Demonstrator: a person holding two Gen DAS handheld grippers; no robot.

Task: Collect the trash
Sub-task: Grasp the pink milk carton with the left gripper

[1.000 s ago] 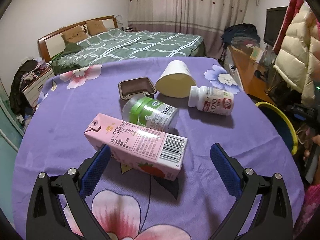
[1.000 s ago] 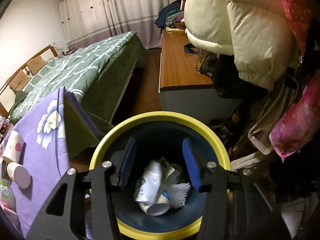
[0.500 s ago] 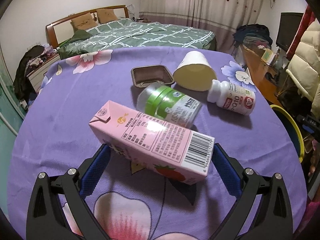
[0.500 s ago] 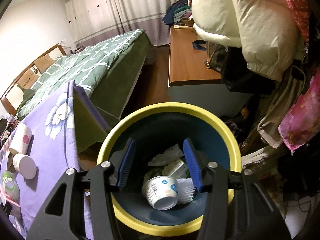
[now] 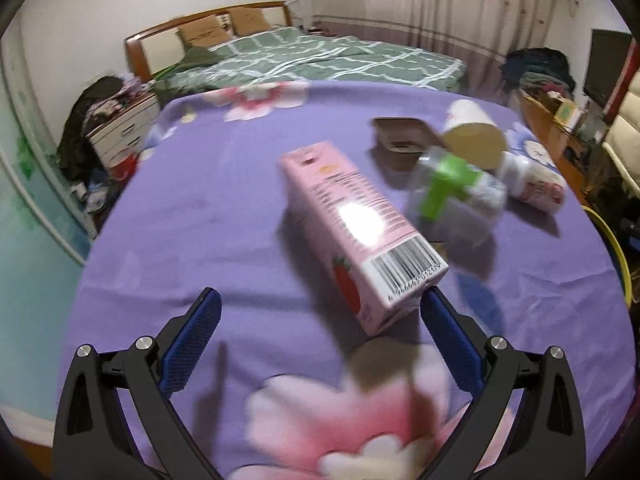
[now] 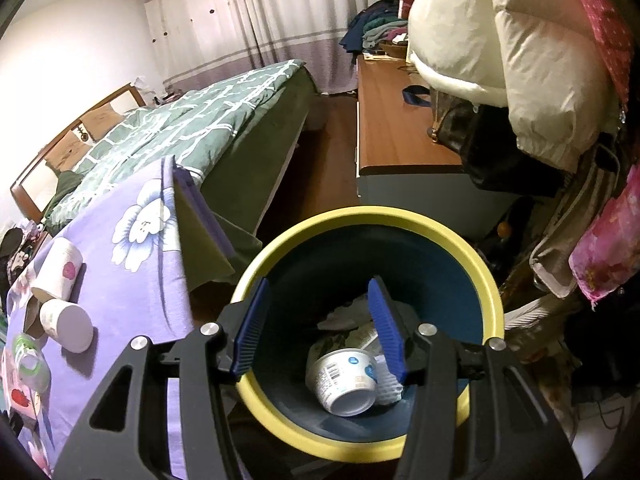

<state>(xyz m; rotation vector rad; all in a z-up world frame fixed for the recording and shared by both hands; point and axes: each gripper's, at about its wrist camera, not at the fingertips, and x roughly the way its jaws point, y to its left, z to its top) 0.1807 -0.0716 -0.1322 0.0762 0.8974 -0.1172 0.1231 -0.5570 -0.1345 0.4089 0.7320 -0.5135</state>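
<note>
1. Our left gripper [image 5: 318, 312] is wide open above the purple cloth [image 5: 192, 216]. Nothing is between its blue pads.
2. The pink carton [image 5: 356, 220] lies on the cloth in front of this gripper. Its barcode end is just beside the tip of the right pad; whether they touch we cannot tell.
3. Behind the carton lie a clear bottle [image 5: 456, 196] with a green label, a brown tray [image 5: 404, 138], a paper cup [image 5: 474, 134] on its side and a white bottle [image 5: 536, 184]. This view is blurred.
4. Our right gripper [image 6: 320, 312] hangs over the bin [image 6: 490, 280], which has a yellow rim and stands on the floor beside the table. Its jaws are half open and hold nothing.
5. In the bin we see a white cup [image 6: 346, 376] on its side, among crumpled paper [image 6: 340, 316].
6. At the left of the right view, the paper cup [image 6: 58, 268] and the white bottle [image 6: 66, 324] lie near the cloth's edge.
</note>
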